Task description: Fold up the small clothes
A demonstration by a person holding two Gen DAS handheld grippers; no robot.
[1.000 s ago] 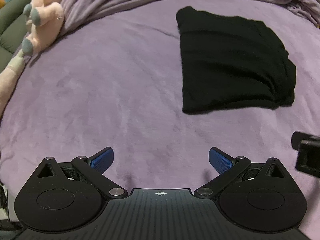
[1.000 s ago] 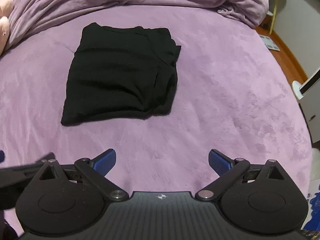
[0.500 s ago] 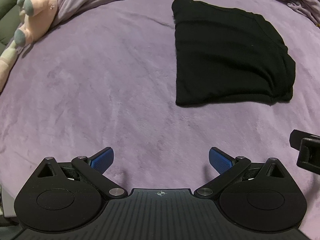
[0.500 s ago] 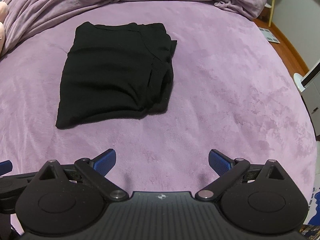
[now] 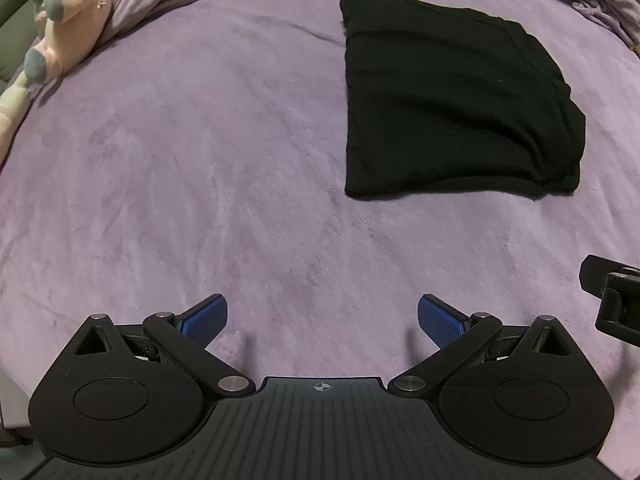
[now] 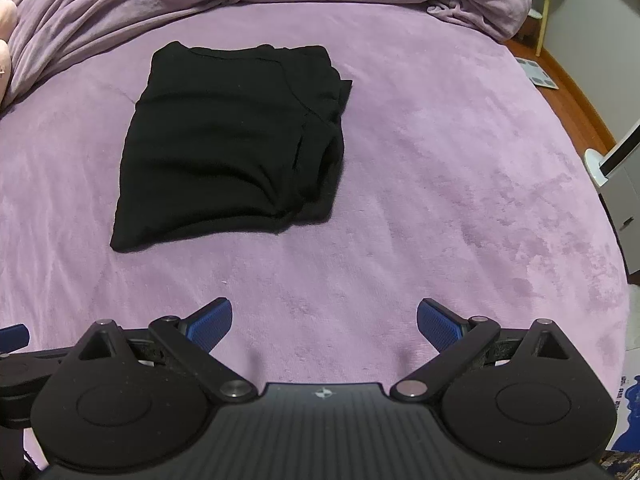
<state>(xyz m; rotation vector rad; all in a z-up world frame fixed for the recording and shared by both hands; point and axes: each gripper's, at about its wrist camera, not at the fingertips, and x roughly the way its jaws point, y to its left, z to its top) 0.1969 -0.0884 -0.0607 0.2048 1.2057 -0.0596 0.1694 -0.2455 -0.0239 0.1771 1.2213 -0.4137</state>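
While both grippers hovered over the purple blanket (image 5: 224, 168), left gripper (image 5: 322, 316) and right gripper (image 6: 324, 316) had jaws spread wide, holding nothing. Folded black garment (image 6: 224, 140) lay flat mid-bed, well ahead of both. Pink plush toy (image 5: 64, 28) sat far left.

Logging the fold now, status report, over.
Left gripper and right gripper open, empty. Black garment folded, flat on purple blanket. Nothing in the way.
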